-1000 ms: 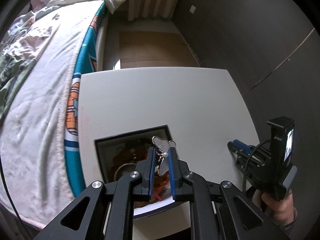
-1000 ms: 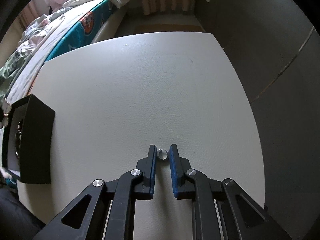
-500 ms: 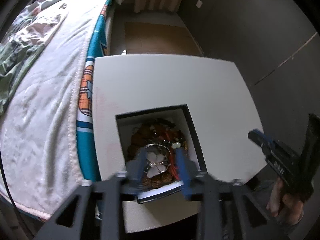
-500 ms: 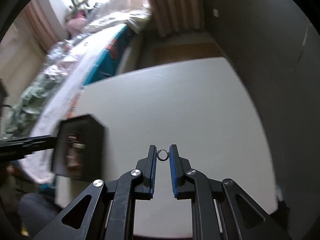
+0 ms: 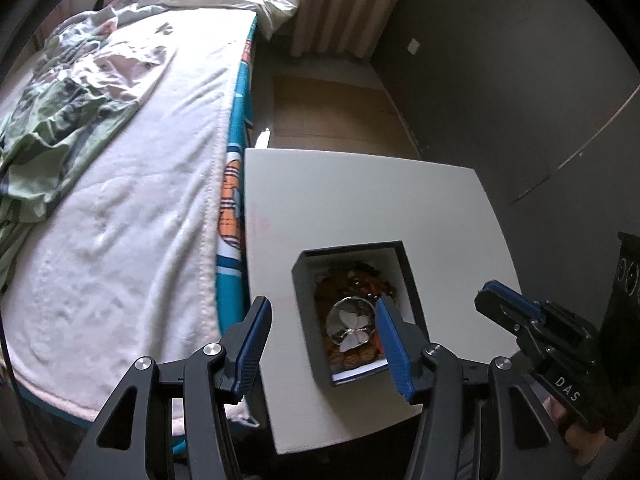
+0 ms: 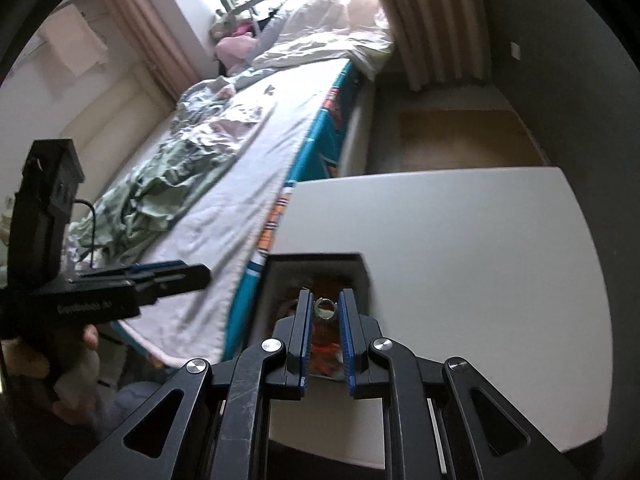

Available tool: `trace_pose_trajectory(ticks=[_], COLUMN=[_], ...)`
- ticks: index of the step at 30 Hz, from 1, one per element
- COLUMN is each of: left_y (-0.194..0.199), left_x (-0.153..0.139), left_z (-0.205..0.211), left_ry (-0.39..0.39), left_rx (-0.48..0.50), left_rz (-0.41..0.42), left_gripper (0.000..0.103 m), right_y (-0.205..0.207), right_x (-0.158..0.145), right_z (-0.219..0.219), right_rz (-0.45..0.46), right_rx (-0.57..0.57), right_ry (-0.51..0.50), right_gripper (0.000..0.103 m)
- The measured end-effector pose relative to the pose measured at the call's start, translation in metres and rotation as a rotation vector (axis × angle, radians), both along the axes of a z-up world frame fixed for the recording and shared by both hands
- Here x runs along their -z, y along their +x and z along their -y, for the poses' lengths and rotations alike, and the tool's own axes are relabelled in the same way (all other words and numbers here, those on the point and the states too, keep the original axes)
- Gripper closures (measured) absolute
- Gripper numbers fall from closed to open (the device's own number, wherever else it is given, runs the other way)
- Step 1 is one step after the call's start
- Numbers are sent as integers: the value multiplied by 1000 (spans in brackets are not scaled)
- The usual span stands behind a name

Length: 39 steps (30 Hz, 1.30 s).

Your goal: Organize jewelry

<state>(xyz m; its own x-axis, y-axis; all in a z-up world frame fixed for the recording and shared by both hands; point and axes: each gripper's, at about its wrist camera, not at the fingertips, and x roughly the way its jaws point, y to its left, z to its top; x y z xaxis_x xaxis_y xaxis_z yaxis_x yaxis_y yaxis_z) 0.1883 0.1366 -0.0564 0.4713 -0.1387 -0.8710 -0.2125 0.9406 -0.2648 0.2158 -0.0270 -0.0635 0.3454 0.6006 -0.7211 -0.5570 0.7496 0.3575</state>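
Observation:
A black open jewelry box [image 5: 312,272] sits near the front left corner of the white table [image 5: 360,200]. Inside lie brown bead strands and a pale butterfly ornament [image 5: 354,330]. My left gripper [image 5: 320,324] is open and empty, raised above the box. My right gripper [image 6: 325,309] is shut on a small silver ring [image 6: 325,307] and holds it over the box [image 6: 360,266]. The right gripper also shows in the left wrist view [image 5: 504,304], right of the box. The left gripper shows in the right wrist view [image 6: 172,274].
A bed [image 5: 132,184] with a white blanket and rumpled clothes runs along the table's left side. A dark wall [image 5: 520,80] stands to the right. Brown floor [image 5: 332,108] and curtains [image 5: 340,8] lie beyond the table's far edge.
My left gripper opened and dropped the butterfly ornament into the box, then rose. My right gripper lifted the ring off the table and carried it left over the box.

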Motion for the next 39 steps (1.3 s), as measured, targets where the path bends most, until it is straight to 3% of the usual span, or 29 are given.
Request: trace_pose_trajectory(ticks=[4,6,8,11,26,28,30,39], left_y=[-7,-11,-14,-19,-54,-61,-72,-117], left_x=[-7,-11,-15,-24,-63,-69,-77,-110], left_z=[-9,-9,-8,-3,37,44,52,83], left_ry=[2,5,11,31,78,82,89,95], left_rx=[-15,-13,-6,-1,62,70,80,105], left_rz=[15,25,42,88,209,225,254,370], left_gripper=[48,46,37,24,16,15,11,5], right_y=[-1,-2,-5,-9,-44,-54,-64,-104], right_x=[-3,-6,-12,-20,-49,-55,-61,-82], right_z=[-14,-10,3,20,79,86,95,126], right_rz=[-11,-9,13,13,68,79,92,156], right_rx=[-10,22,59,82,197,215,237,299], right_ry=[-49,-57,-33,-30,-71,-78,-81,-92], right_gripper=[84,42,30,29,28,22,9,0])
